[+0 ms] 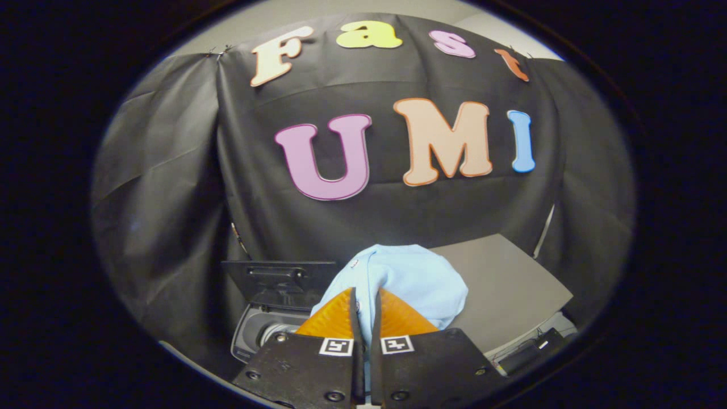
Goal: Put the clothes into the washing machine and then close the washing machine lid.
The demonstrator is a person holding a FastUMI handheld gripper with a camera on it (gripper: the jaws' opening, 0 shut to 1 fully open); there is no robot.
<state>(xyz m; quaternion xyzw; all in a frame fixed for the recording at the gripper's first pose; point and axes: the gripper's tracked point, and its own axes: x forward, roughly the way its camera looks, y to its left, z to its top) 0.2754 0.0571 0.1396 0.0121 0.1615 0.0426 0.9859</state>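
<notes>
The soft light-blue cloth garment (412,281) is up in the air, bunched into a rounded lump right at the fingertips and spilling just beyond them. The gripper (364,298) is clenched on it, both fingers pressed nearly together with a fold of the fabric pinched between. Below and to the left of the fingers sits the grey washing machine (255,335), drum mouth showing, its dark flat lid (278,281) standing raised behind the opening. To the right, beyond the garment, a grey flat tabletop (511,289) stretches away.
</notes>
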